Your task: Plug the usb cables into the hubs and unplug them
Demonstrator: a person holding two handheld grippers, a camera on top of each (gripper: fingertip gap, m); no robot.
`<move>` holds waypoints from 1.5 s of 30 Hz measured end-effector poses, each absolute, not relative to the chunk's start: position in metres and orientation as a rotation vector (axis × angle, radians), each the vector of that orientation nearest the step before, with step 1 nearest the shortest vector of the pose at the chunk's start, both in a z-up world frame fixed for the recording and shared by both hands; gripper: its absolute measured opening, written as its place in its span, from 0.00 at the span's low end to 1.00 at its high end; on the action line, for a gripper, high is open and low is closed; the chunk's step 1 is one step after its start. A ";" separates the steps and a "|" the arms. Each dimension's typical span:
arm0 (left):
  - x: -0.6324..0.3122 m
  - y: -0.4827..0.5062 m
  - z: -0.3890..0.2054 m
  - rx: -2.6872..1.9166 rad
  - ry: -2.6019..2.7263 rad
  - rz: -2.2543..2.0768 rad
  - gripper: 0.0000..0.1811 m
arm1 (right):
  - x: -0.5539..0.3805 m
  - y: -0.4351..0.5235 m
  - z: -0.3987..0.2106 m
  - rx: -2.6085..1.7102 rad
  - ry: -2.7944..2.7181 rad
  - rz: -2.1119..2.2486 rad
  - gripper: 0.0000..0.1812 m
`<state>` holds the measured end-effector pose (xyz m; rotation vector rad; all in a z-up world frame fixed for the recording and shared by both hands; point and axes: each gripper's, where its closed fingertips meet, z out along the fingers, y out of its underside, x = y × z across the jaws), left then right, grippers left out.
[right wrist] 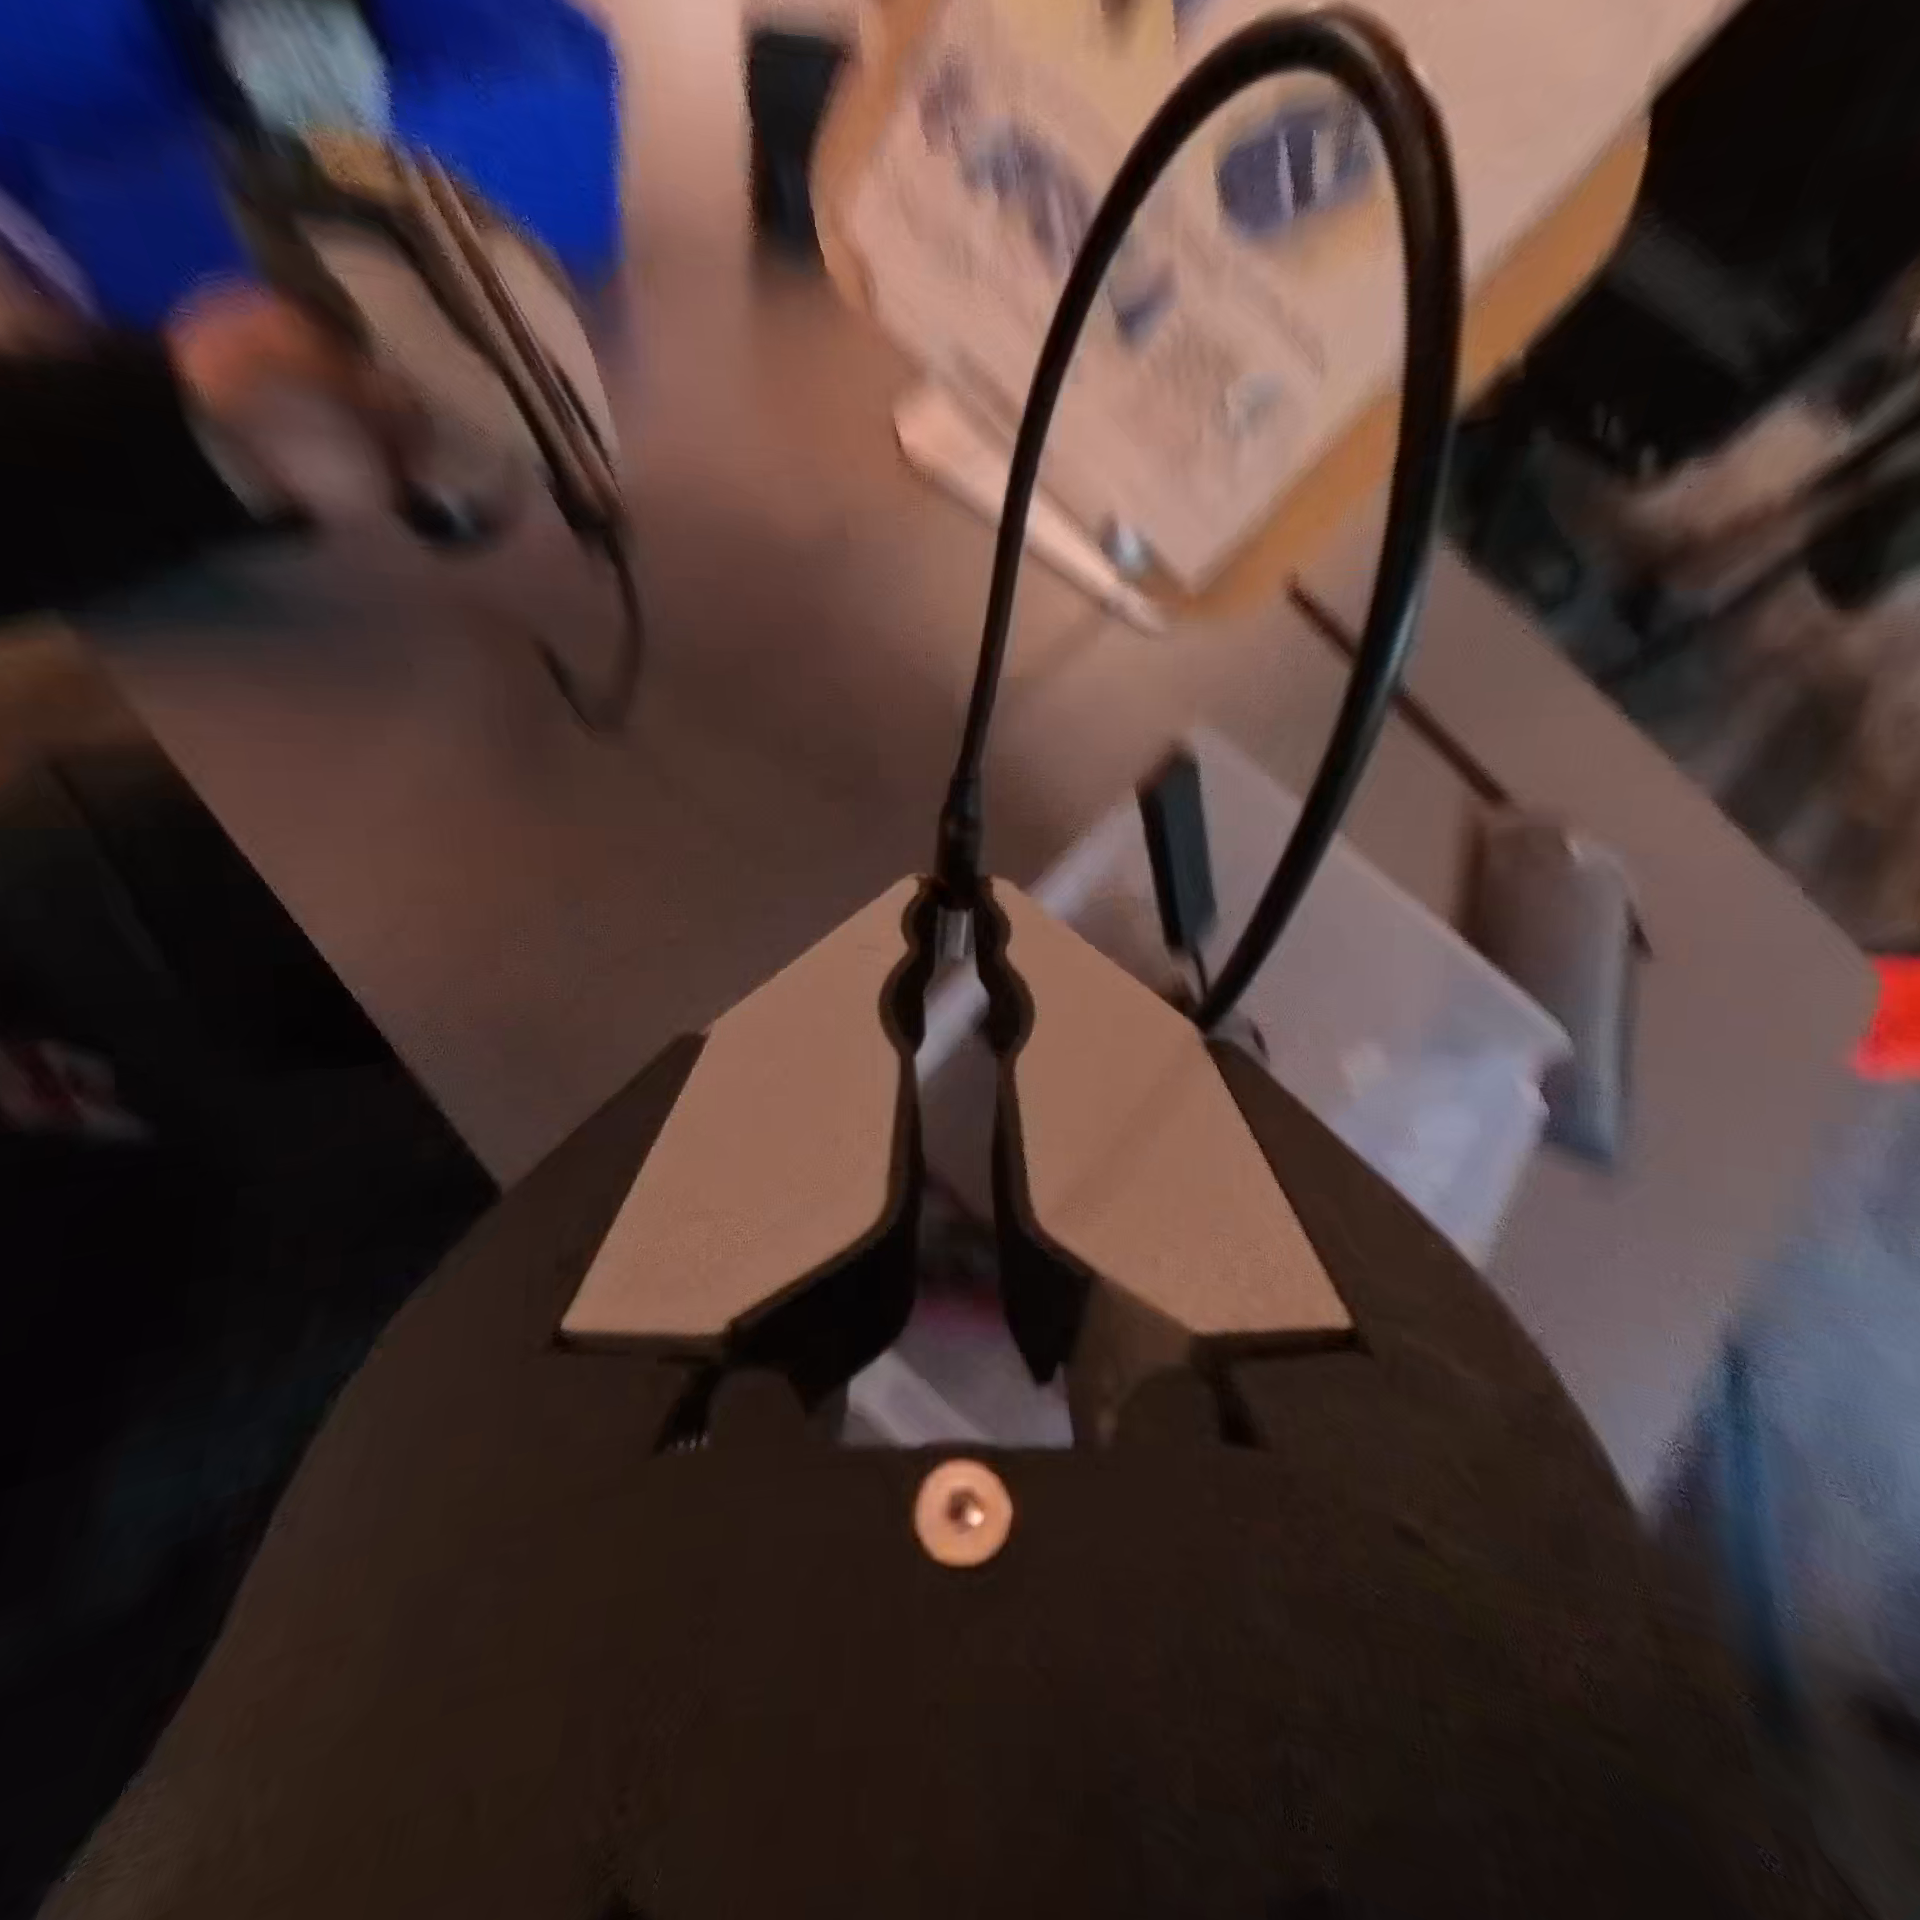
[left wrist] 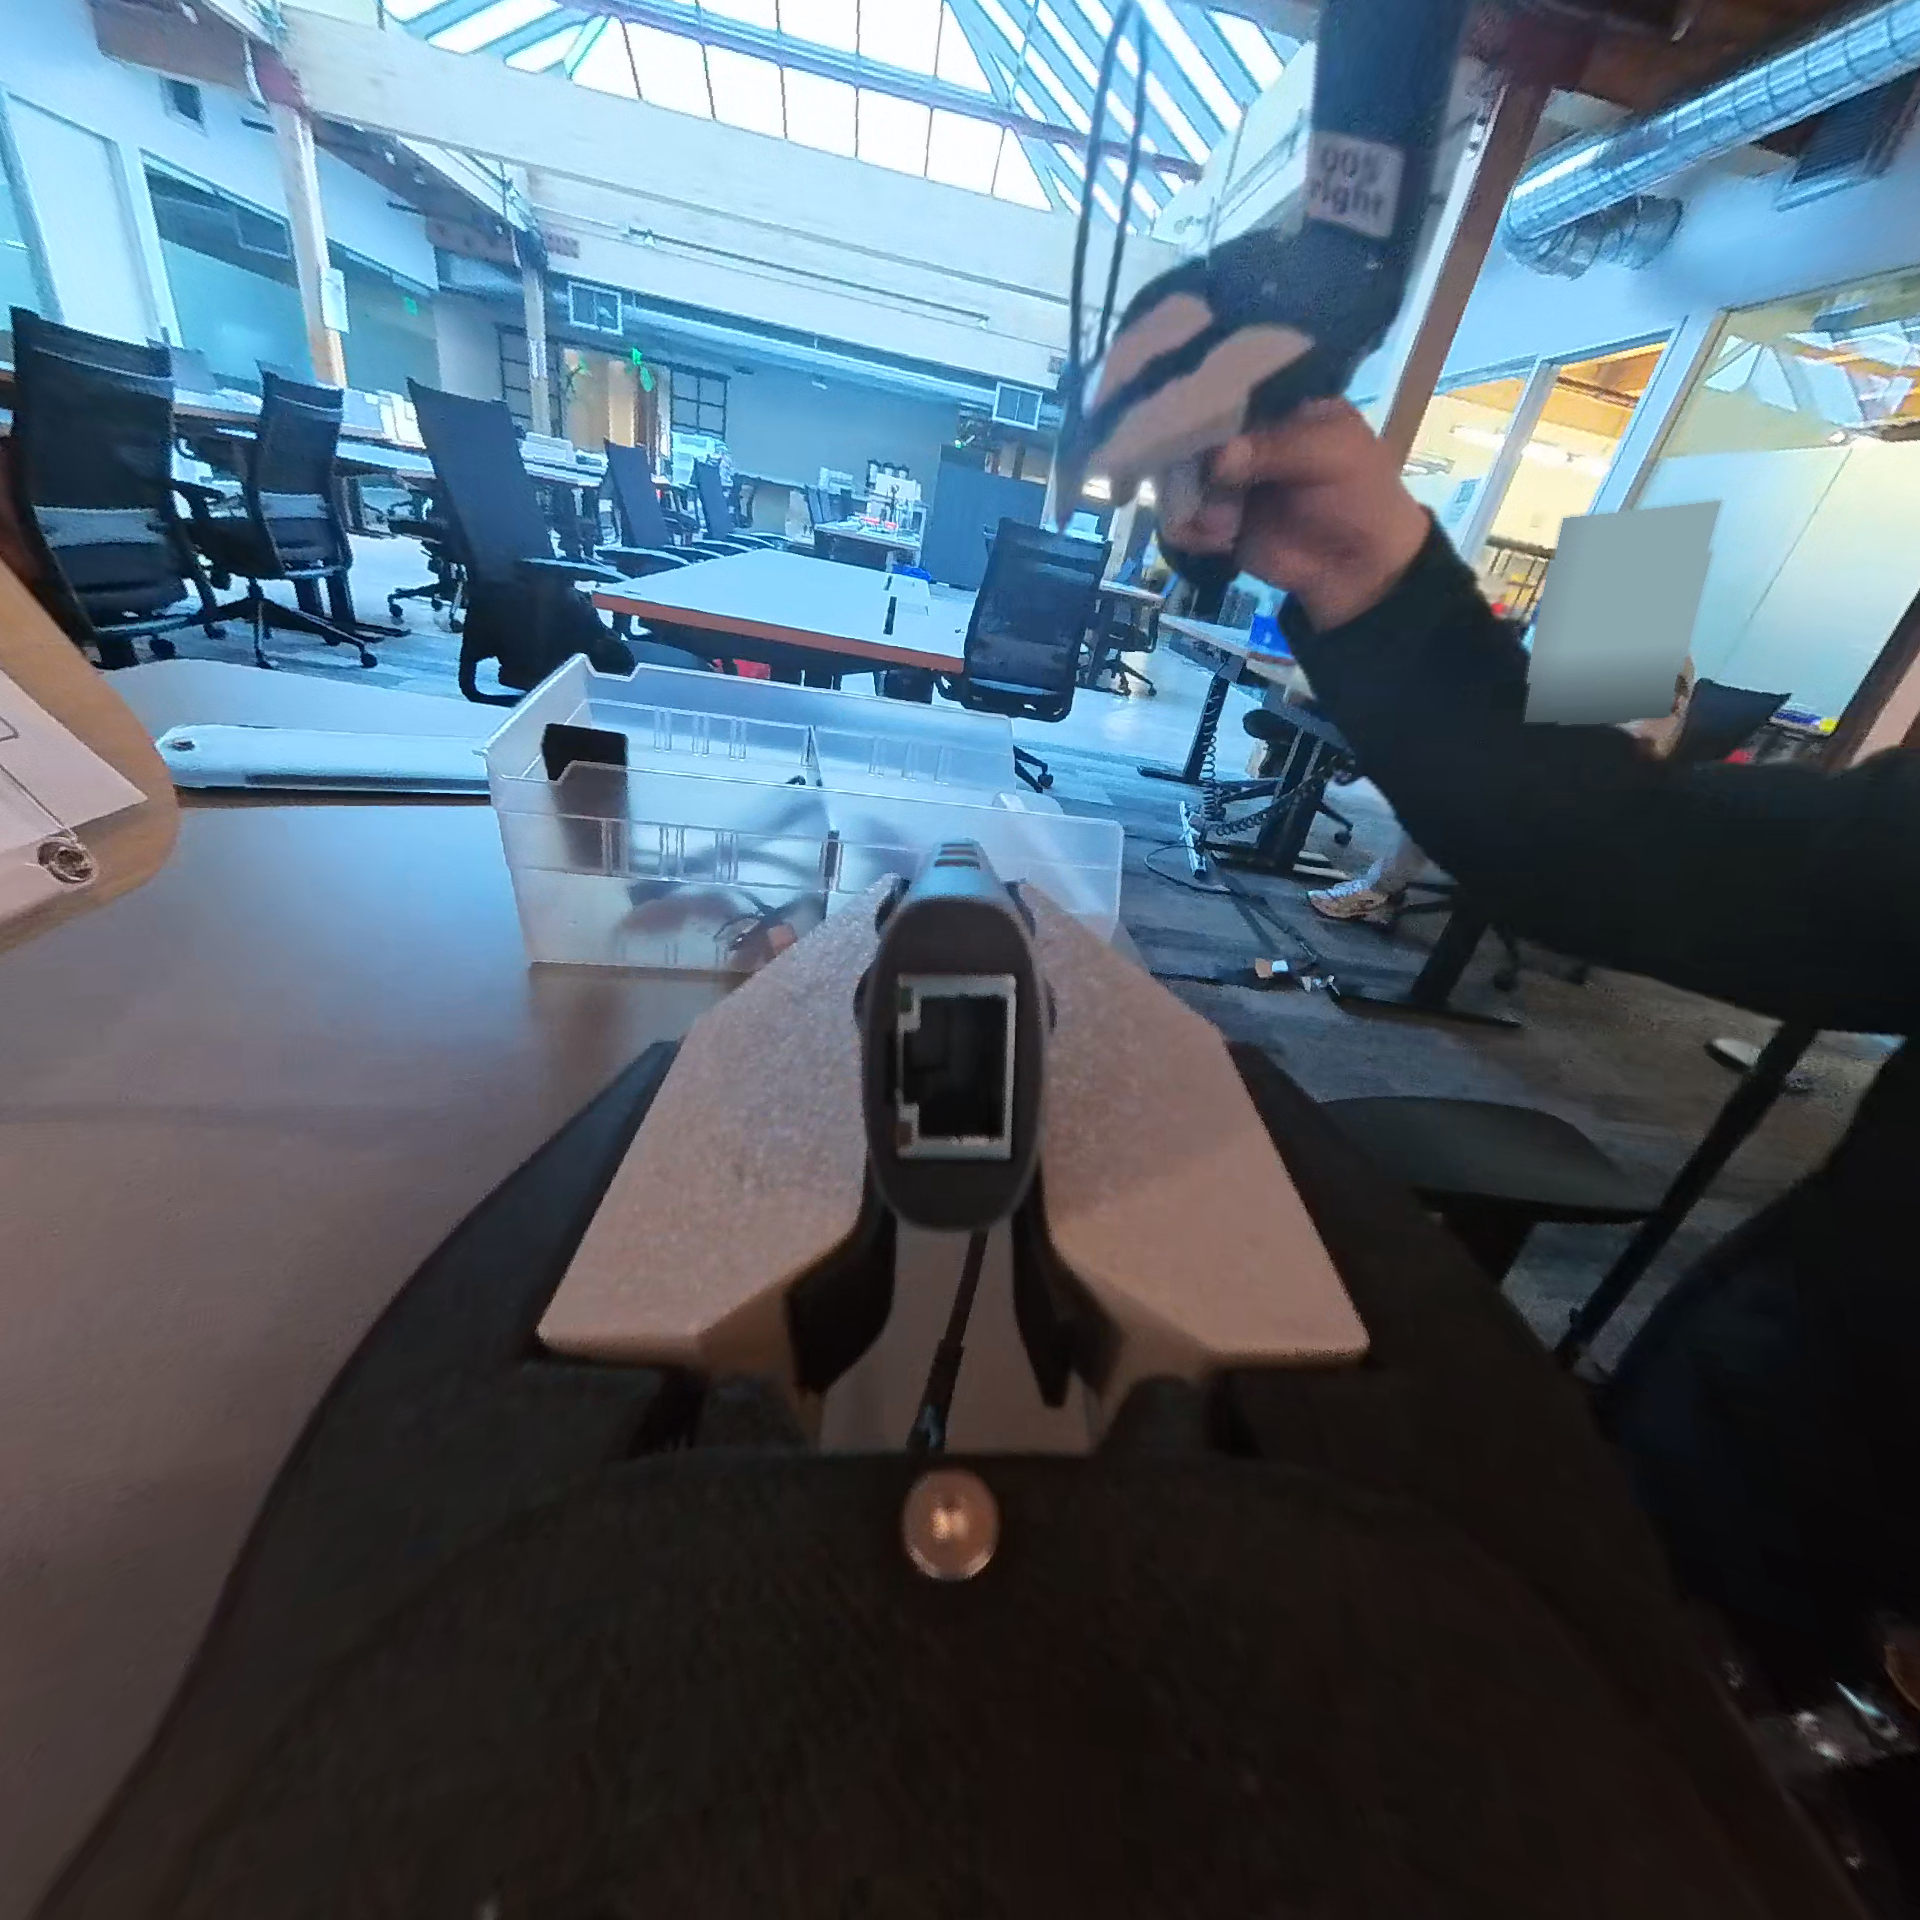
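Here, left tongs (left wrist: pixel 951 914) clenched on grey hub (left wrist: pixel 953 1081) near table edge (left wrist: pixel 1132 935), right tongs (right wrist: pixel 956 914) pinching black cable (right wrist: pixel 1039 416) plug aloft

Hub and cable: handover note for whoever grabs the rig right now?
Left tongs: shut on the grey hub, its square end port facing the camera, held above the brown table.
Right tongs: shut on the black cable at its plug, raised high; the cable loops away.
Clear bin sits on the table beyond the hub.
Done: both parts picked up.
Left: cable not in the hub; plug, then unplug.
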<state>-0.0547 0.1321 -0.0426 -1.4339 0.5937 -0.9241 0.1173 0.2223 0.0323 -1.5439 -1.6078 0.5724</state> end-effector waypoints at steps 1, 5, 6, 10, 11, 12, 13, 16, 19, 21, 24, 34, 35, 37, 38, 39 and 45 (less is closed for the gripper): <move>-0.056 0.132 -0.042 -1.430 0.584 -0.928 0.08 | 0.136 0.236 0.021 -1.594 -1.651 0.446 0.02; -0.061 0.133 -0.039 -1.418 0.552 -0.939 0.08 | 0.192 0.266 -0.039 -1.697 -1.869 0.092 0.02; -0.063 0.134 -0.040 -1.421 0.545 -0.936 0.08 | 0.204 0.276 -0.057 -1.739 -1.896 0.007 0.02; -0.066 0.138 -0.045 -1.440 0.519 -0.941 0.08 | 0.239 0.308 -0.123 -1.798 -2.045 -0.324 0.02; -0.066 0.138 -0.045 -1.440 0.517 -0.945 0.08 | 0.247 0.314 -0.134 -1.802 -2.080 -0.409 0.02; -0.066 0.138 -0.047 -1.441 0.517 -0.949 0.08 | 0.255 0.318 -0.142 -1.810 -2.108 -0.492 0.02; -0.066 0.138 -0.048 -1.444 0.520 -0.955 0.08 | 0.261 0.321 -0.145 -1.818 -2.125 -0.560 0.02; -0.062 0.136 -0.048 -1.442 0.540 -0.977 0.08 | 0.262 0.315 -0.138 -1.779 -2.180 -0.592 0.07; -0.058 0.132 -0.044 -1.420 0.561 -1.003 0.08 | 0.249 0.309 -0.115 -1.702 -2.161 -0.530 0.15; -0.057 0.131 -0.042 -1.412 0.569 -1.004 0.08 | 0.235 0.306 -0.094 -1.683 -2.089 -0.432 0.17; -0.051 0.126 -0.041 -1.396 0.612 -1.011 0.08 | 0.186 0.277 -0.063 -1.663 -1.972 -0.071 0.23; -0.015 0.091 -0.034 -1.265 0.875 -0.978 0.08 | -0.012 0.094 -0.054 -1.214 -1.989 0.834 0.22; -0.015 0.091 -0.035 -1.269 0.877 -0.967 0.08 | -0.021 0.092 -0.059 -1.210 -1.984 0.827 0.11; -0.016 0.094 -0.036 -1.284 0.863 -0.967 0.08 | -0.031 0.095 -0.061 -1.208 -1.958 0.814 0.08; -0.019 0.098 -0.035 -1.288 0.834 -0.965 0.08 | -0.033 0.099 -0.060 -1.212 -1.948 0.805 0.08; -0.020 0.101 -0.035 -1.306 0.815 -0.977 0.09 | -0.034 0.103 -0.058 -1.212 -1.947 0.777 0.08; -0.057 0.130 -0.028 -1.358 0.546 -0.948 0.15 | -0.009 0.193 0.010 -1.208 -1.701 0.324 0.08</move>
